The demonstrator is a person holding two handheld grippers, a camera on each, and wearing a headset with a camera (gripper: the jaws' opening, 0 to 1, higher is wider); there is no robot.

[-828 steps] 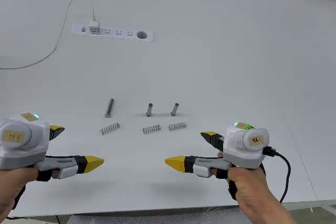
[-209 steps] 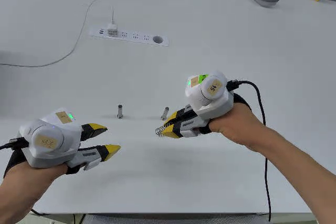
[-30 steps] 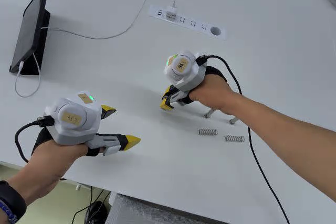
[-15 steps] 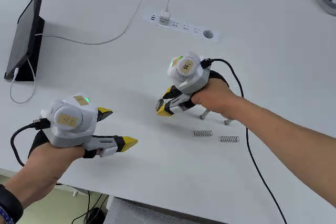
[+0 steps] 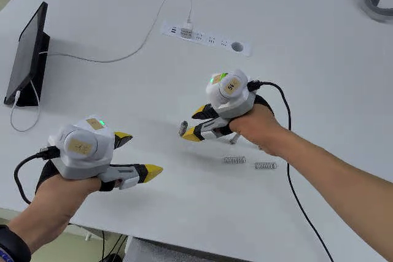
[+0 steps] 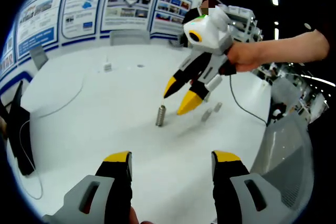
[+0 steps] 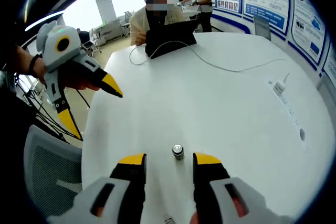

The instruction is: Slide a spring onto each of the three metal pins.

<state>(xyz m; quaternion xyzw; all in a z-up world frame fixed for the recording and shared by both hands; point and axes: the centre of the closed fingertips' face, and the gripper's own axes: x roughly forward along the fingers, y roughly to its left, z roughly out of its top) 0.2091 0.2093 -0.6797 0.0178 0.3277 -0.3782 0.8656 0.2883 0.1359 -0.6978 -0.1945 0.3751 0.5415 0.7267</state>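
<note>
1. Spring-covered pin (image 5: 182, 128) stood upright on the white table (image 5: 307, 78), just past the tips of the right gripper (image 5: 193, 123). With a coil around it, one pin of the three looked finished.
2. The right gripper's jaws were spread and gripped nothing. In the right gripper view the covered pin sat between and just ahead of the yellow tips, a hold that likely avoided knocking it over.
3. One loose spring (image 5: 234, 160) and a second loose spring (image 5: 265, 165) lay flat, side by side, near the right wrist. They were close to a bare pin (image 6: 206, 114) and a second bare pin (image 6: 217, 107), probably laid there for easy pickup.
4. The left gripper (image 5: 138, 151) hovered well apart from the pins with its jaws spread and empty, seemingly kept clear of the work.
5. A power strip (image 5: 199, 35) lay well beyond the pins.
</note>
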